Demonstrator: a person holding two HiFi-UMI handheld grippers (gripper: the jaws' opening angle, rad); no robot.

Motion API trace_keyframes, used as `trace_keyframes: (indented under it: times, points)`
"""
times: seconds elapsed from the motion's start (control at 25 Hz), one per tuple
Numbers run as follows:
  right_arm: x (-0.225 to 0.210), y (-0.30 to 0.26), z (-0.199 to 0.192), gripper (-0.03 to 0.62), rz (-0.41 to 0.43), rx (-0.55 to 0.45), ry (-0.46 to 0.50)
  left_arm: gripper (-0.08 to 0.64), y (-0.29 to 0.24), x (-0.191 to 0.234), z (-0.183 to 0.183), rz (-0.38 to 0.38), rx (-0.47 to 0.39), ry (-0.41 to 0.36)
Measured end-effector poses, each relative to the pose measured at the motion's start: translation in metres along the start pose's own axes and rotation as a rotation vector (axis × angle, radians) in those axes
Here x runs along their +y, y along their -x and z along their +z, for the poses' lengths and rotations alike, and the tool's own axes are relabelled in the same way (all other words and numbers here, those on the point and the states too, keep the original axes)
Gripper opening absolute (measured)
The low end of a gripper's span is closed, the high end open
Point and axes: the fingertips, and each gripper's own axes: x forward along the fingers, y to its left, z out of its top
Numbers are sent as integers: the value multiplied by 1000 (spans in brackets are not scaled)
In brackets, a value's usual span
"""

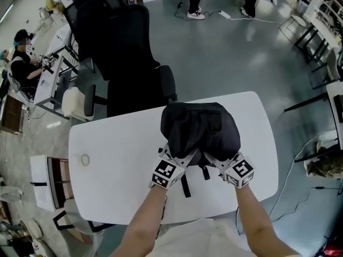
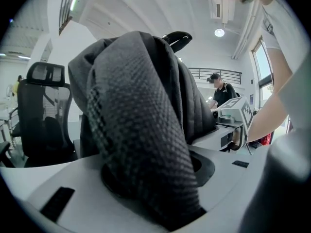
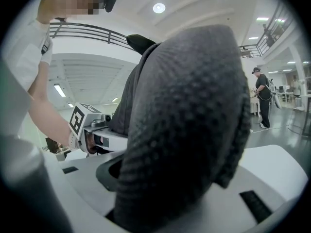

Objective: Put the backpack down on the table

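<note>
A black backpack (image 1: 201, 127) sits on the white table (image 1: 118, 165), near its front edge. My left gripper (image 1: 185, 157) and right gripper (image 1: 214, 158) meet its near side, close together. In the left gripper view a padded, woven shoulder strap (image 2: 141, 130) lies between the jaws, with a dark gap showing beside it. The right gripper view shows the other padded strap (image 3: 184, 130) filling the space between its jaws. Each gripper's marker cube appears in the other's view: the right gripper (image 2: 238, 118) and the left gripper (image 3: 92, 130). A thin black webbing strap (image 1: 185, 185) trails toward me.
A black office chair (image 1: 123, 47) stands behind the table's far left. A small round ring (image 1: 85, 159) lies on the table's left part. A seated person (image 1: 24, 58) works at desks far left, and another person (image 3: 262, 96) stands off to the right.
</note>
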Motion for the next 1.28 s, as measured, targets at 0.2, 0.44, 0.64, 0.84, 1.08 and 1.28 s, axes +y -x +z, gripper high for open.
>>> trace_keyframes:
  times: [0.2, 0.44, 0.64, 0.84, 1.08, 1.28]
  points:
    - [1, 2, -3, 212, -3, 0, -1, 191, 0, -1, -2, 18, -2, 4]
    - [1, 3, -1, 221, -3, 6, 6, 201, 0, -2, 0, 23, 0, 7]
    - [0, 5, -2, 236, -34, 25, 40, 221, 3, -2, -1, 36, -2, -1]
    - [-4, 10, 1, 273, -81, 28, 51, 253, 6, 0, 1, 53, -12, 3]
    - [-2, 21, 0, 287, -121, 25, 79, 281, 21, 4, 1, 74, -15, 6]
    - [-5, 32, 4, 293, -187, 0, 74, 282, 40, 2, 0, 106, -36, 25]
